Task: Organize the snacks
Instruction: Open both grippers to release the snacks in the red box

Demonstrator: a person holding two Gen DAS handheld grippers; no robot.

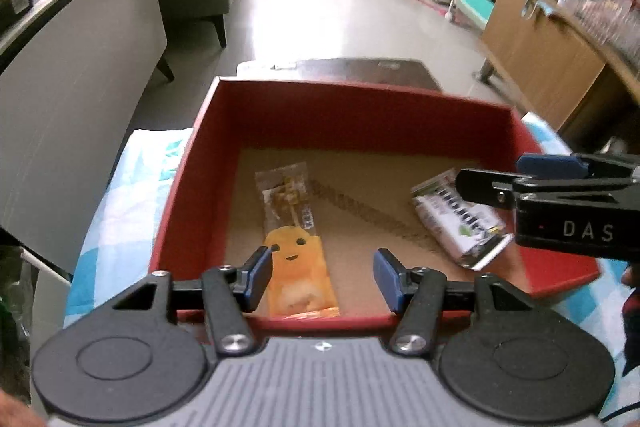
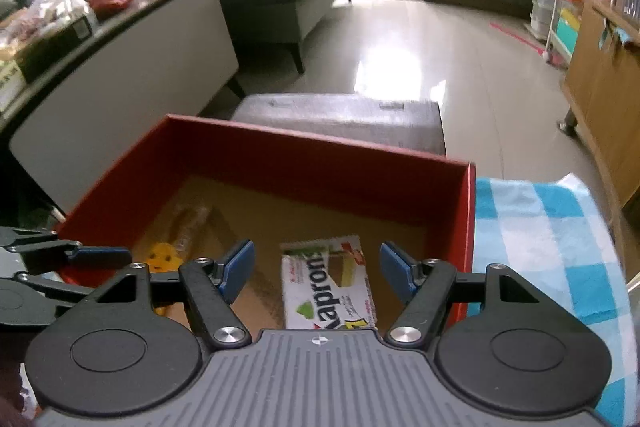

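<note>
Red box point(image 1: 192, 163) on checked cloth point(image 2: 540, 227). Orange snack packet point(image 1: 298, 259) lies lengthwise between left gripper point(image 1: 322, 281) pads, wide open, empty. White wafer pack point(image 2: 328, 287) directly ahead of right gripper point(image 2: 318, 273), likewise spread, apparently holding nothing.

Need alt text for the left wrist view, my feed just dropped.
The open left gripper hovers over the near edge of a red box holding an orange snack packet with a smiling face and a white wafer pack. The right gripper reaches in from the right above the wafer pack.
</note>
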